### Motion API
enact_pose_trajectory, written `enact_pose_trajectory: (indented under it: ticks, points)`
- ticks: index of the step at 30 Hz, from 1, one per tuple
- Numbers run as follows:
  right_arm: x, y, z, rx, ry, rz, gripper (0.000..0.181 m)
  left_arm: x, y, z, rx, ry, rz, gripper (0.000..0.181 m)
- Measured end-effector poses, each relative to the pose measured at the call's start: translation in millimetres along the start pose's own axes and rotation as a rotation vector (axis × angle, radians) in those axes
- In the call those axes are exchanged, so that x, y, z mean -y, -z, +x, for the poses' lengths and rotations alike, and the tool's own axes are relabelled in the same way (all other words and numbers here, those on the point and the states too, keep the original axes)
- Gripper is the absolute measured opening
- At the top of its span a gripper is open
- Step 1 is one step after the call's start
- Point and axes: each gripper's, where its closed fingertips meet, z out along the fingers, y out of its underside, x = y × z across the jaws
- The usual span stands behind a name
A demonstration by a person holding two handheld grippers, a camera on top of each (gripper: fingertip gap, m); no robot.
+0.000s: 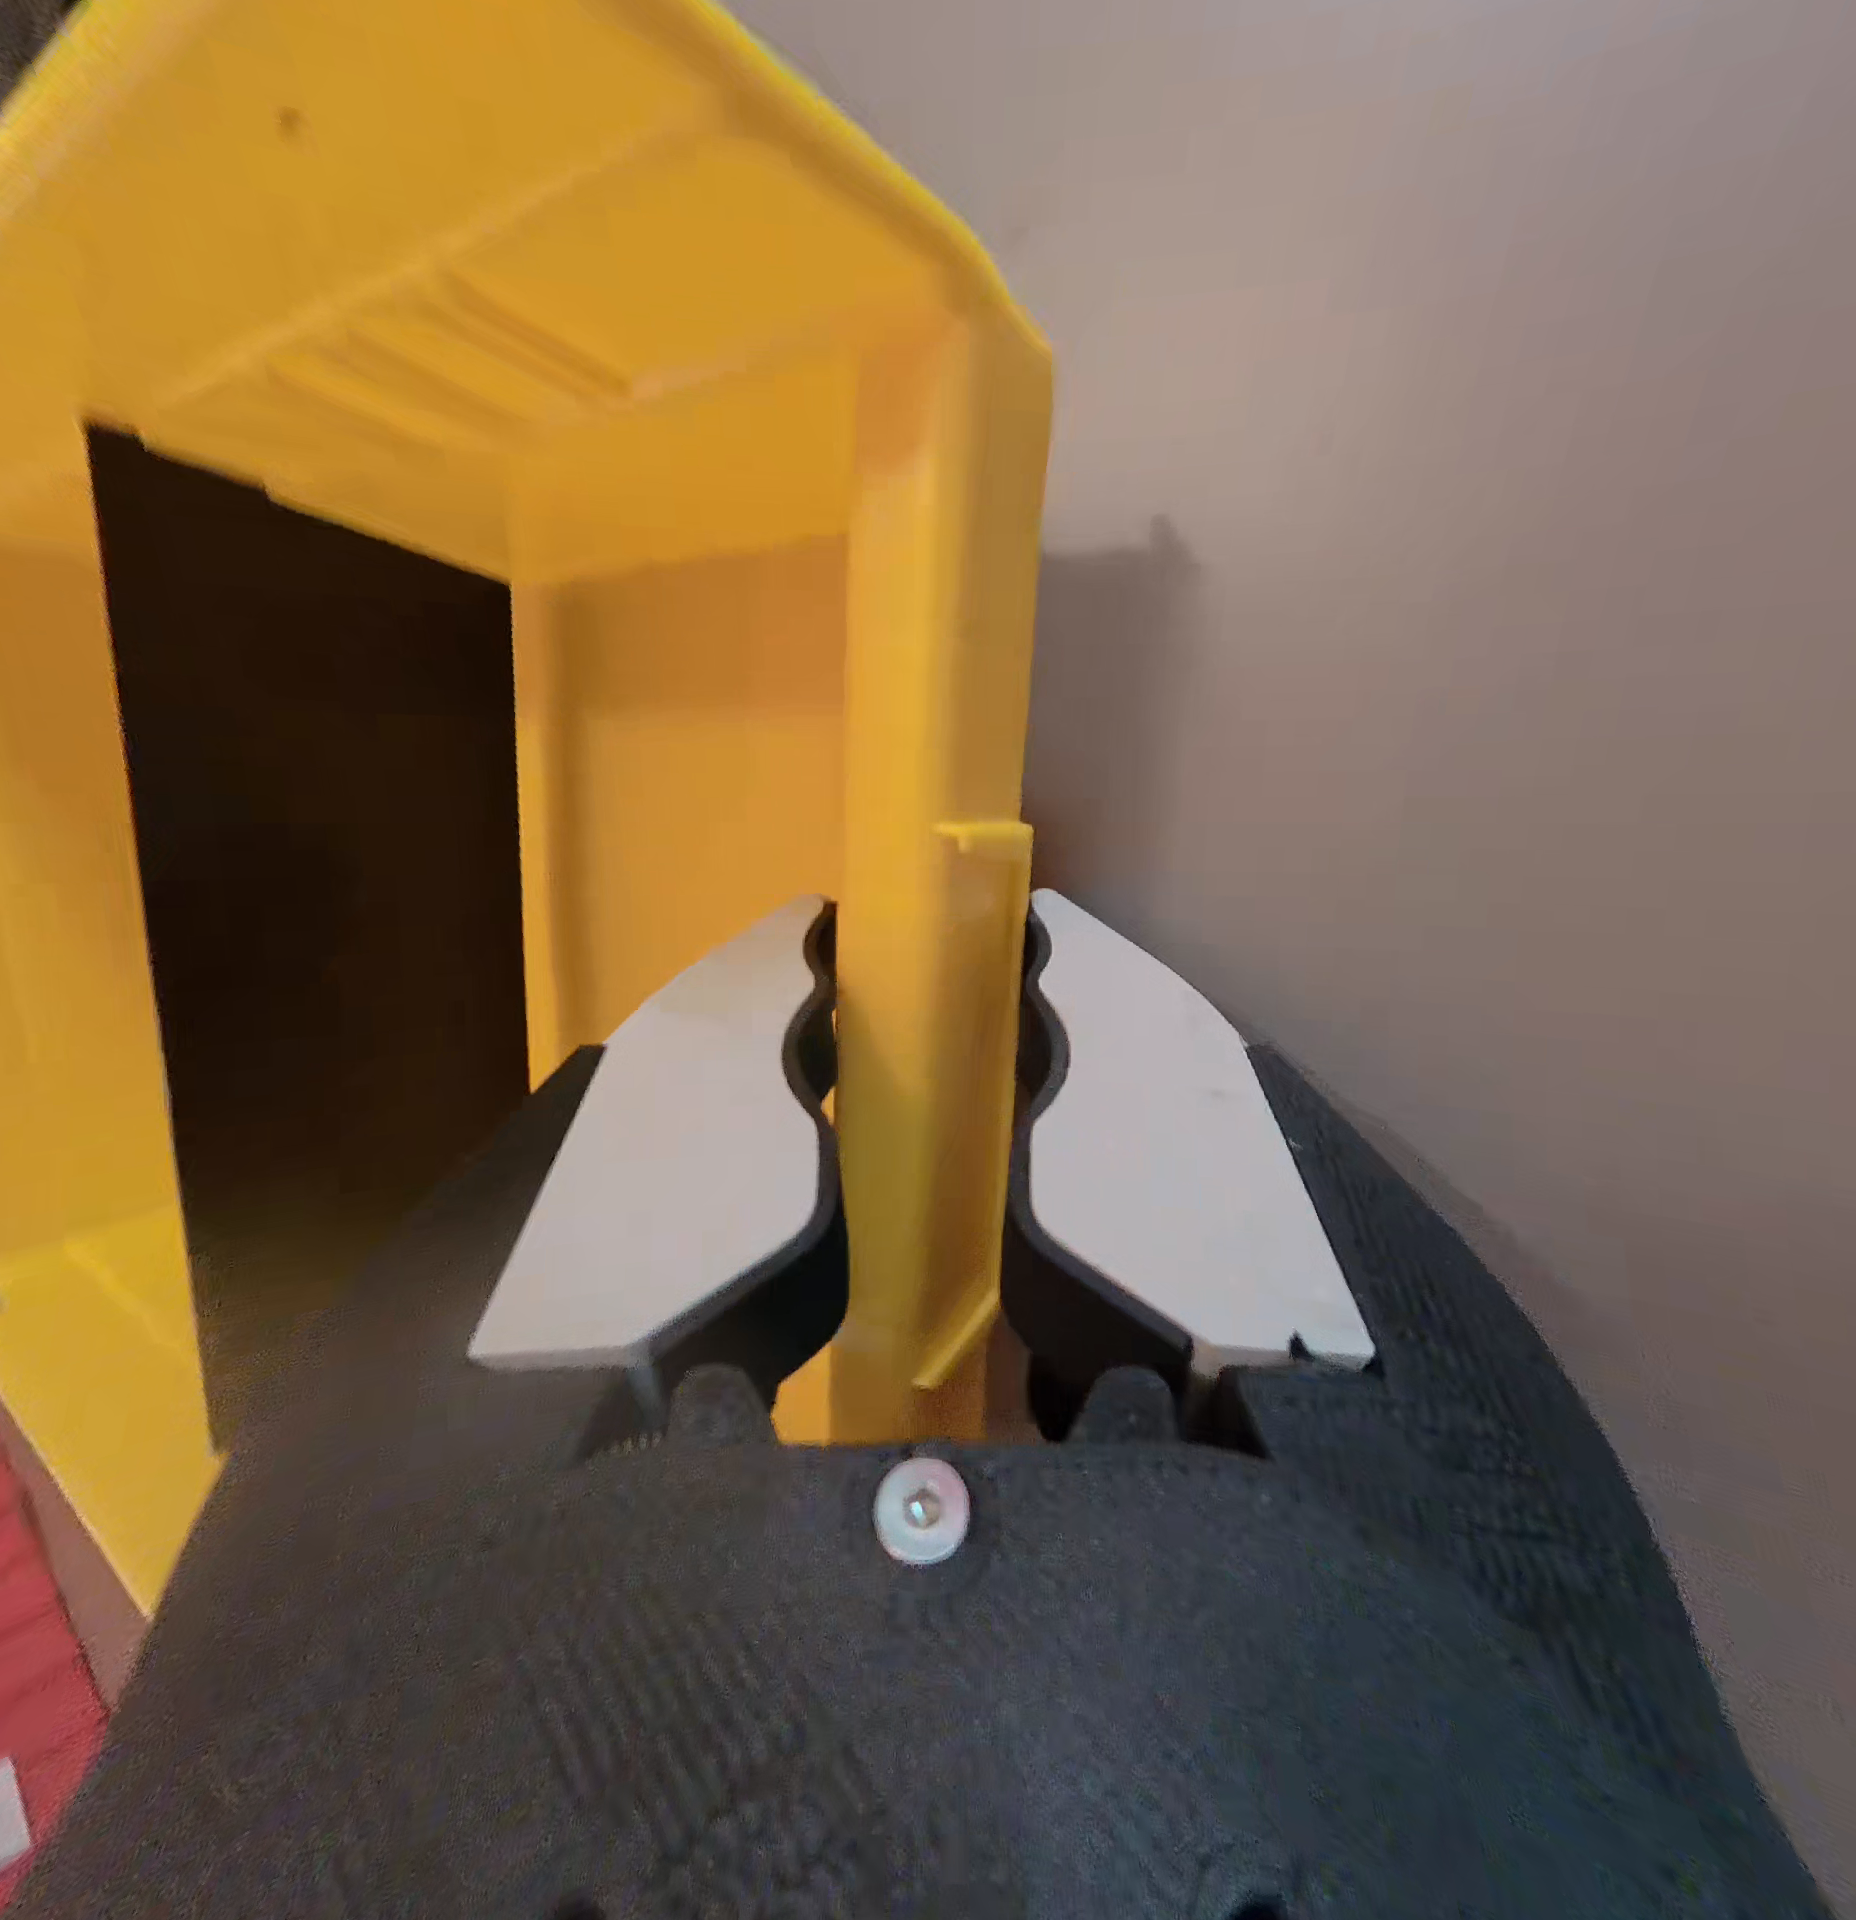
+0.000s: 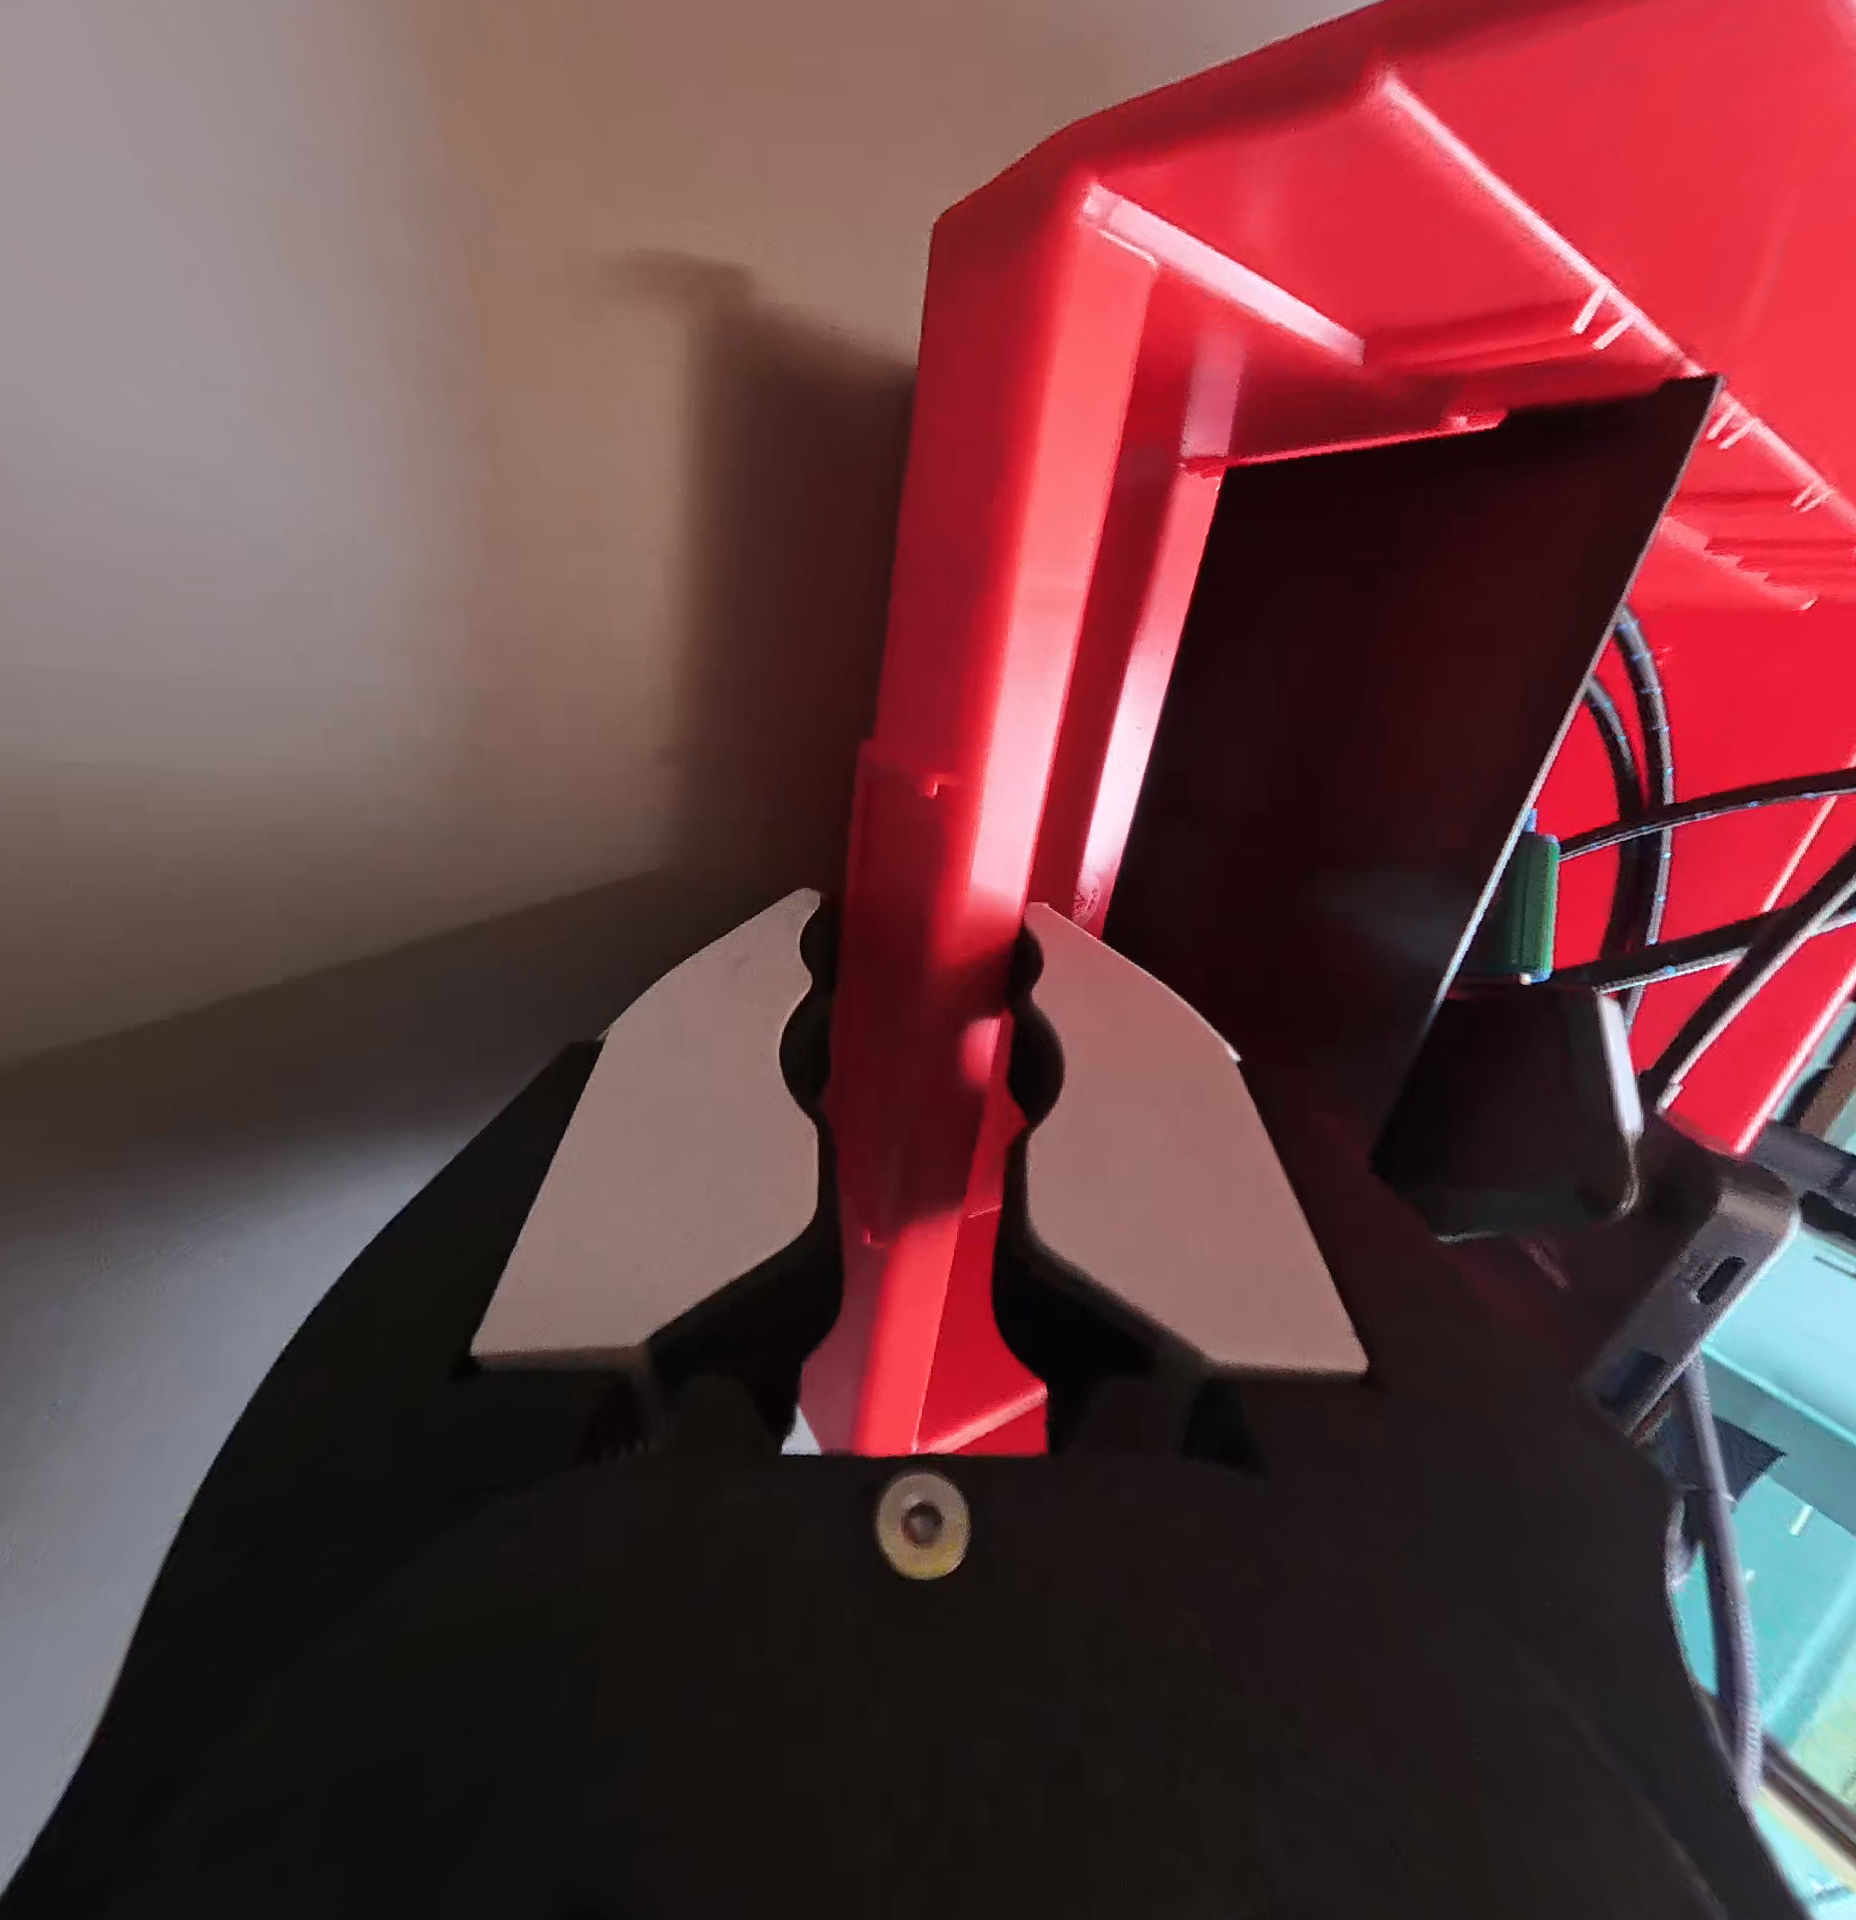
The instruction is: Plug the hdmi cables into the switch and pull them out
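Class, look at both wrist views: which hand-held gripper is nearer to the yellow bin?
Left. The left hand-held gripper is clamped on the yellow bin's wall; the right hand-held gripper clamps a red bin instead.

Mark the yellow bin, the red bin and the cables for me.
yellow bin (image 1: 929,727): left wrist view, on the upright side wall gripped by the left tongs.
red bin (image 2: 1007,623): right wrist view, on the side wall gripped by the right tongs.
cables (image 2: 1682,805): right wrist view, on a dark cable spilling from the red bin.
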Motion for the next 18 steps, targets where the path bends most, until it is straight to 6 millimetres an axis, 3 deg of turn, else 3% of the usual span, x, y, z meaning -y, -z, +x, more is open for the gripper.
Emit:
enact_pose_trajectory:
  ticks: [5, 12, 15, 18]
  points:
    - [15, 20, -33, 0.003, 0.073, 0.063, 0.031, 39, 9, 38, -0.014, -0.113, 0.071, 0.031]
    - [42, 56, -93, 0.019, 0.144, 0.17, 0.03, 120, 18, 103, -0.107, -0.338, 0.238, 0.032]
    - [52, 73, -118, 0.042, 0.11, 0.25, 0.031, 151, 15, 118, -0.143, -0.397, 0.297, 0.032]
    - [60, 97, -136, 0.033, -0.015, 0.373, 0.031, 171, 11, 120, -0.133, -0.406, 0.355, 0.037]
